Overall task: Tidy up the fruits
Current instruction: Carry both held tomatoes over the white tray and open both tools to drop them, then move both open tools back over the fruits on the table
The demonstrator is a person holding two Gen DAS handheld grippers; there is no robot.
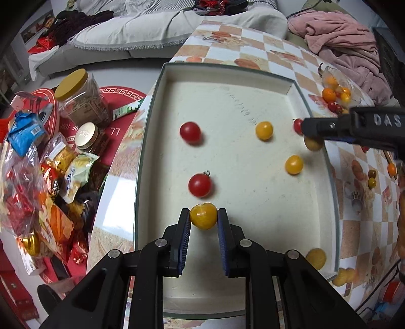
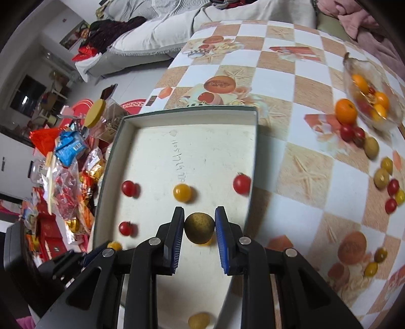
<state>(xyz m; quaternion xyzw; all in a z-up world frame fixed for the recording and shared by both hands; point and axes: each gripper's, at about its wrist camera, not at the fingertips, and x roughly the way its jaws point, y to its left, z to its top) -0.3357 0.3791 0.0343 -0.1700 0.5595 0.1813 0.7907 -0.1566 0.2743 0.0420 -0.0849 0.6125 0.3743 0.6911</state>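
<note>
A grey sofa (image 1: 141,33) under a pale throw (image 1: 121,15) stands at twelve o'clock beyond the checkered counter (image 1: 278,50); a pink blanket (image 1: 341,38) heaps at two, pale floor (image 1: 106,76) at ten

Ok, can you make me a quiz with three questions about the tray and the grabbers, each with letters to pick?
1. Where is the glass bowl of fruit?
A) on the table beside the tray
B) inside the tray
C) on the sofa

2. What colour is the fruit in the left gripper?
A) red
B) yellow
C) purple

3. What is the right gripper doing?
A) hanging open and empty
B) gripping a jar
C) gripping a brownish-green fruit

Answers:
1 A, it stands on the checked tablecloth, outside the tray.
2 B, a yellow tomato sits between the pads.
3 C, both pads press a brownish-green fruit.
</note>
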